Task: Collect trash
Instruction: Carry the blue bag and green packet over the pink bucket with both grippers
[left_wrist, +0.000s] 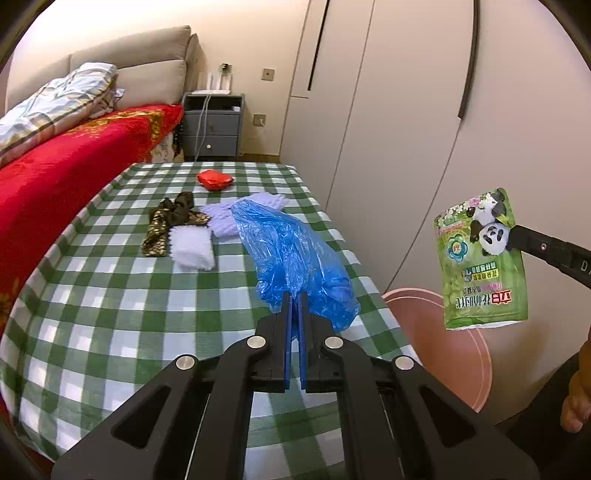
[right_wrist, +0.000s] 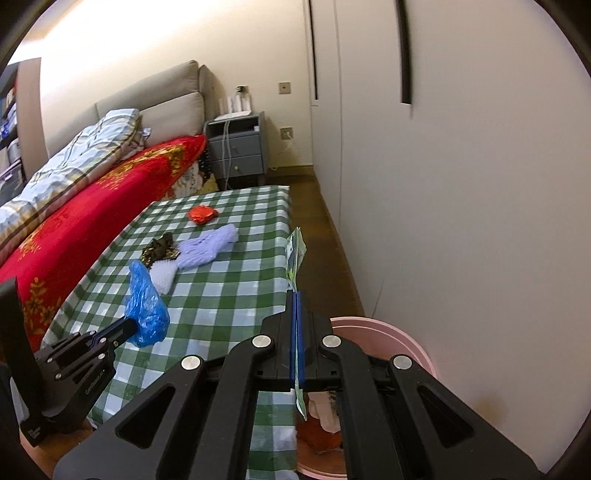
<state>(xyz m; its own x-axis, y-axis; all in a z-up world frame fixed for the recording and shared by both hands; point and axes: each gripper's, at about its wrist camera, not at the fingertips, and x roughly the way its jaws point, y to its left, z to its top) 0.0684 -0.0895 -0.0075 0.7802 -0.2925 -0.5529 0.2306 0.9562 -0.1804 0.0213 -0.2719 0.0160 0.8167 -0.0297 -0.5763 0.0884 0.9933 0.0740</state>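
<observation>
A crumpled blue plastic bag (left_wrist: 295, 251) hangs pinched above the checked worktop (left_wrist: 110, 295); a green panda-printed pouch (left_wrist: 480, 262) dangles (upside down) over the pink bin (right_wrist: 388, 332).

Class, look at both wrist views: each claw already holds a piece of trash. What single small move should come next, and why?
Probably carry the right claw a little further over the pink bin and release there. It is shut on the green panda packet, which hangs beside the checked table, near the bin's rim. The left claw, shut on the blue plastic bag, would follow.
</observation>
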